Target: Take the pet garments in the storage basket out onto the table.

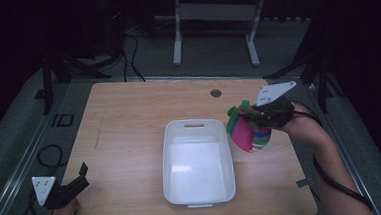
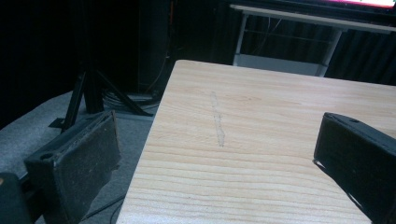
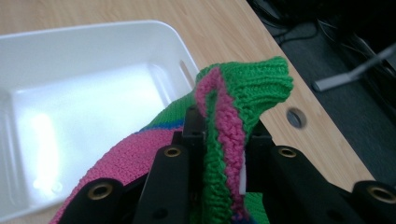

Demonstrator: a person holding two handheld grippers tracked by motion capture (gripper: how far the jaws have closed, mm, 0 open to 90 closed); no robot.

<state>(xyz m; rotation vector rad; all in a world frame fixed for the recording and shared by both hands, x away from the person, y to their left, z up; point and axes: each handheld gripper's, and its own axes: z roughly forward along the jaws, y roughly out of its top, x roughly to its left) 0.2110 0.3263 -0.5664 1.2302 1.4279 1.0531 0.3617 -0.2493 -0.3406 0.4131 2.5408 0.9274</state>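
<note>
A dim lab: a bare wooden table (image 1: 129, 116) ringed by black tripods (image 1: 51, 71) and floor cables (image 1: 130, 56).

Left gripper (image 2: 215, 154) sits low over the wooden table (image 2: 261, 121), pointing across the near-left part of the top. Jaws stand wide apart, nothing between them but bare wood. Left jaw hangs off the table's left edge, over grey floor (image 2: 32, 126); its pad face looks worn and rough. Right jaw is over the tabletop, at the right border of the frame. A pale streak (image 2: 217, 122) runs along the wood between the jaws, farther off (scuff or smear, can't tell which). Past the left edge: black stand legs (image 2: 88, 95) on the floor, with cables (image 2: 119, 98) beside them. Far side: a light metal frame (image 2: 280, 51) against a dark background.
</note>
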